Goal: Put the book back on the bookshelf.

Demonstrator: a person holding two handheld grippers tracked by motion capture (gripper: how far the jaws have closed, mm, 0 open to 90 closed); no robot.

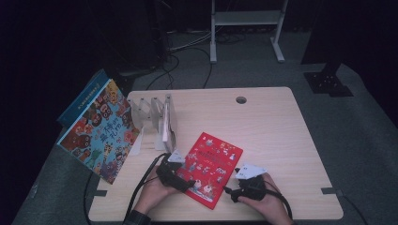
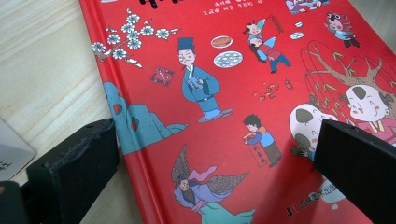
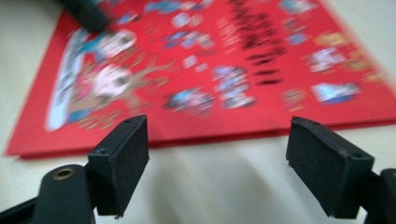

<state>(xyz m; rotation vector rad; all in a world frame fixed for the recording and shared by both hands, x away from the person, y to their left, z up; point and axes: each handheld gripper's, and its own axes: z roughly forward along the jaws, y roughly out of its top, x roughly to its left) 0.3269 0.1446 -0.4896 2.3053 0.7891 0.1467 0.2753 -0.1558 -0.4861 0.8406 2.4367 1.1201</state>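
Note:
A red picture book (image 1: 213,166) lies flat on the pale wooden table (image 1: 267,126), near its front edge. My left gripper (image 1: 185,180) sits at the book's left side. In the left gripper view it (image 2: 215,163) stands open, one jaw over bare wood beside the spine, the other over the red cover (image 2: 233,93). My right gripper (image 1: 234,191) rests on the table just right of the book's near corner. In the right gripper view it (image 3: 217,163) is open with bare table between the jaws and the blurred book (image 3: 210,60) just beyond.
A large colourful picture book (image 1: 101,131) leans at the table's left edge with a blue book (image 1: 82,98) behind it. A clear book rack (image 1: 150,112) holds a thin white book (image 1: 166,124). A cable hole (image 1: 241,100) sits at the back.

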